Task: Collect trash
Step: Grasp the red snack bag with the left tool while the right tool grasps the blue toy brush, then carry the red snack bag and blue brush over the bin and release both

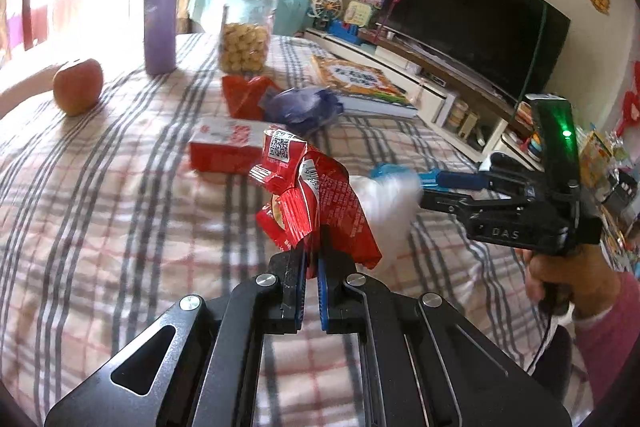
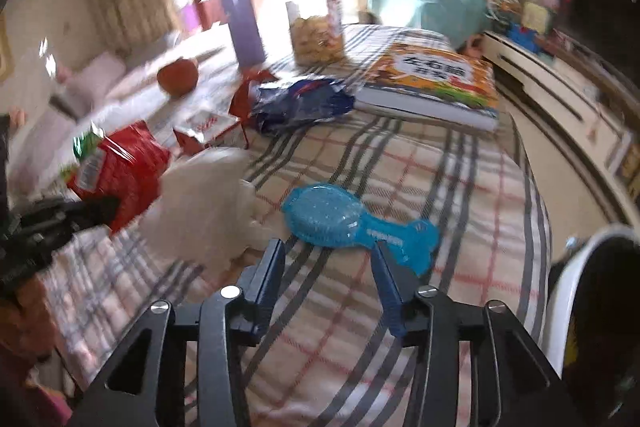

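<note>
Wrapper (image 1: 316, 203), red and crumpled, clamped in left gripper (image 1: 312, 267) above checked cloth (image 1: 100, 207). Right gripper (image 2: 328, 259), jaws apart and empty, beside white tissue (image 2: 204, 203) and blue brush (image 2: 344, 223).

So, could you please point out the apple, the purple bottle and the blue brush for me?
apple (image 1: 78, 87), left wrist view, middle of its skin.
purple bottle (image 1: 160, 27), left wrist view, its body.
blue brush (image 2: 326, 217), right wrist view, its head.

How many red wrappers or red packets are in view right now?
3: a crumpled red wrapper clamped in the left hand-held gripper, a red box on the plaid cloth, a red packet before the jar. Others may be hidden.
</note>
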Tool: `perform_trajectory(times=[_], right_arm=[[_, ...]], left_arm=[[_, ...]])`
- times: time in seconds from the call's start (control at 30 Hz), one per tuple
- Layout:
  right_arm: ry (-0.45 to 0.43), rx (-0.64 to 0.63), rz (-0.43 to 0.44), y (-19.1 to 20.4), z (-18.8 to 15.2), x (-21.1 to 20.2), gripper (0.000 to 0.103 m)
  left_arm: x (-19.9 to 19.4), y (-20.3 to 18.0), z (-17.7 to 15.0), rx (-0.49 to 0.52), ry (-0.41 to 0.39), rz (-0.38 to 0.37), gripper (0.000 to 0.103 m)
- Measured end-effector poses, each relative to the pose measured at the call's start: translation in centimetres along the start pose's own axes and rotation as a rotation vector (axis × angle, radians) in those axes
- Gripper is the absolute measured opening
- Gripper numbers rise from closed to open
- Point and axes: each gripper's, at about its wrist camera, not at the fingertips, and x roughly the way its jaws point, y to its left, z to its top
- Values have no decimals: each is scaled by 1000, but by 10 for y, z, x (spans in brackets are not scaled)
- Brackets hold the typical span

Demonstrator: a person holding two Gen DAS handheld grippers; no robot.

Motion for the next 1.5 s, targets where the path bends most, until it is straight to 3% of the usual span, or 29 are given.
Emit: perform_trajectory(times=[0.1, 0.3, 0.33, 0.4, 0.43, 1.0, 1.5], right_arm=[[44, -88, -35, 6, 8, 17, 60], [86, -96, -32, 0, 20, 44, 58], [92, -84, -25, 0, 19, 45, 55], [83, -67, -25, 1, 15, 44, 30], [75, -43, -30, 1, 13, 42, 30], [-116, 425, 67, -40, -56, -53, 30], [-217, 615, -12, -99, -116, -120, 30]], left_arm=[[1, 4, -3, -3, 9, 8, 4], [3, 6, -6, -11, 17, 6, 4], [3, 6, -5, -10, 16, 6, 4], [3, 5, -5, -9, 15, 3, 4], [4, 5, -5, -9, 16, -3, 4], [3, -63, 5, 109, -1, -145, 4], [33, -166, -1, 275, 60, -272, 4]])
